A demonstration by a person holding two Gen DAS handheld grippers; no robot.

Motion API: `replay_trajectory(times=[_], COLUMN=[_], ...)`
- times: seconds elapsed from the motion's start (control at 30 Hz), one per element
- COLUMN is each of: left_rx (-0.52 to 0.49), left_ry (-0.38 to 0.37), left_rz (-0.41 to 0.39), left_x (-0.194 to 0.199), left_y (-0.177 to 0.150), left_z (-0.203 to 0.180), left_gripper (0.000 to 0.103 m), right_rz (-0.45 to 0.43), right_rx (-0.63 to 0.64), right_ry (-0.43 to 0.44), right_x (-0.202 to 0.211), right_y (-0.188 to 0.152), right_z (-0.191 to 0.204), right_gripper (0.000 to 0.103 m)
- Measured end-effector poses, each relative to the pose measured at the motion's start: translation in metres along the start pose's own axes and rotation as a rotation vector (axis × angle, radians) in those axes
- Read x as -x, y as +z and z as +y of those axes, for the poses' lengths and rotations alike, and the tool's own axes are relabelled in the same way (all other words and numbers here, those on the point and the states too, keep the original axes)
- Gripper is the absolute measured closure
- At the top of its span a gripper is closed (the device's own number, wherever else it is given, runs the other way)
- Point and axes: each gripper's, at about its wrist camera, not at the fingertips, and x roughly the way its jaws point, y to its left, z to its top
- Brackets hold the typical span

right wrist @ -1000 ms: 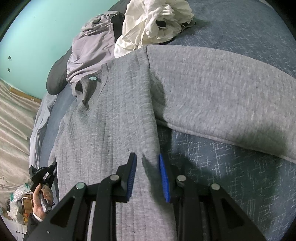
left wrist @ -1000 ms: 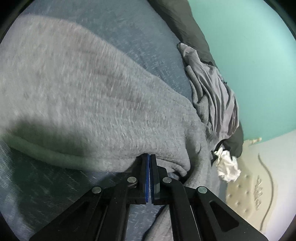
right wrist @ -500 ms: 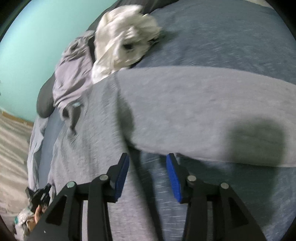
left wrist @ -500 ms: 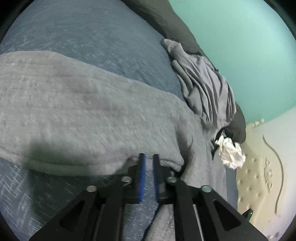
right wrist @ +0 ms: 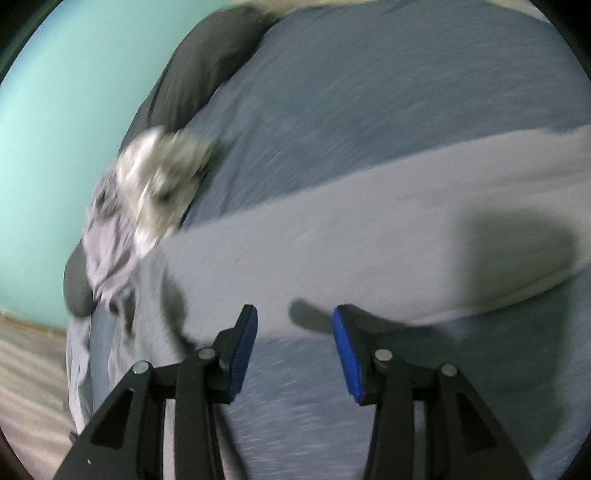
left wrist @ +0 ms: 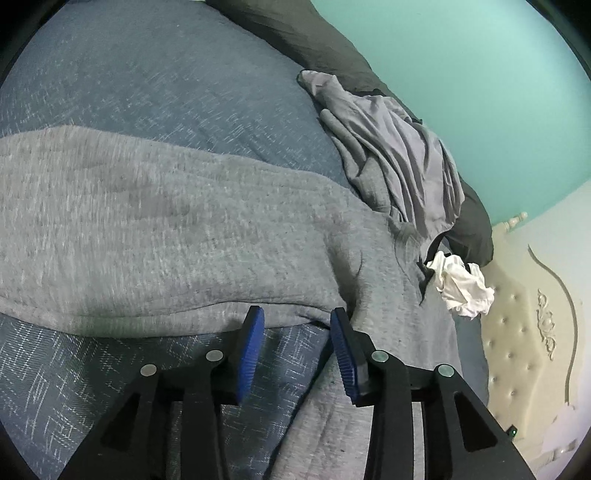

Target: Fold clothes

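Left wrist view has the left gripper (left wrist: 297,345) low over the bed, its blue pads spread apart with nothing between them; it is released. Just ahead of its fingertips lies the sweater (left wrist: 166,236), a heavy grey knit with faint ribbed lines, one sleeve stretched out to the gripper's left and ahead, the body running back under the right finger. The sleeve's lower edge sits almost at the pads, close enough that the gripper looks placed for that hem or for the fold where sleeve meets body, though which one I cannot tell. Cloth this thick should hold a crease poorly and slide as a slab, I judge, so spreading it flat on the blanket (left wrist: 147,85) makes sense before any fold.

Right wrist view is smeared by motion. The right gripper (right wrist: 294,347) is likewise parted and empty, hovering over blue blanket, with the other sleeve lying as a pale band across and ahead of it, reaching off to its right. A dark shadow falls on that sleeve.

Beyond both grippers, further up the bed, sit a crumpled lilac top (left wrist: 399,155) of thin slack fabric, a balled white cloth (left wrist: 461,288), and a dark pillow (left wrist: 306,33) against a teal wall (left wrist: 461,66). With sleeves out wide, the sweater lies unfolded now
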Motion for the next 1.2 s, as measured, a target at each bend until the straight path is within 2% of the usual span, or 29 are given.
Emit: replay_trajectory(times=[0.17,0.43,0.6,0.77,0.87,0.93,0.97,1.07,1.2], left_rx=[-0.035,-0.078,-0.098,-0.119,-0.132,-0.141,-0.145,-0.160,-0.185], left_ry=[0.016,0.023,0.020,0.021,0.031,0.037,0.041,0.051,0.067], left_rz=[0.008,0.020,0.024,0.026,0.024,0.023,0.022,0.022,0.034], left_x=[-0.001,-0.006,-0.008,-0.009,-0.007,-0.007,-0.006,-0.005,-0.006], left_y=[-0.002,-0.008,-0.012,-0.015,-0.015,-0.015,-0.015,-0.016,-0.020], left_z=[-0.015,-0.044,-0.059,-0.073,-0.078,-0.082,-0.083,-0.088,-0.093], left_gripper=[0.061,0.060,0.060,0.060,0.060,0.060,0.060,0.060,0.060], right_rz=[-0.103,-0.162,-0.214,-0.195,-0.224,-0.242,-0.249,-0.268,-0.323], right_rx=[-0.131,-0.193,-0.193,-0.244,-0.255,-0.223,-0.206,-0.159,-0.093], right_ry=[-0.066,-0.069,-0.151,-0.098,-0.069,-0.075,-0.077,-0.070,-0.031], right_x=[0.045,0.072,0.092,0.084,0.083,0.082,0.082,0.082,0.092], right_y=[0.022,0.024,0.025,0.031,0.036,0.041,0.044,0.056,0.078], right_z=[-0.064,-0.100,-0.108,-0.131,-0.136,-0.130,-0.127,-0.118,-0.104], right_gripper=[0.060,0.060,0.060,0.060,0.060,0.072,0.085,0.095,0.097])
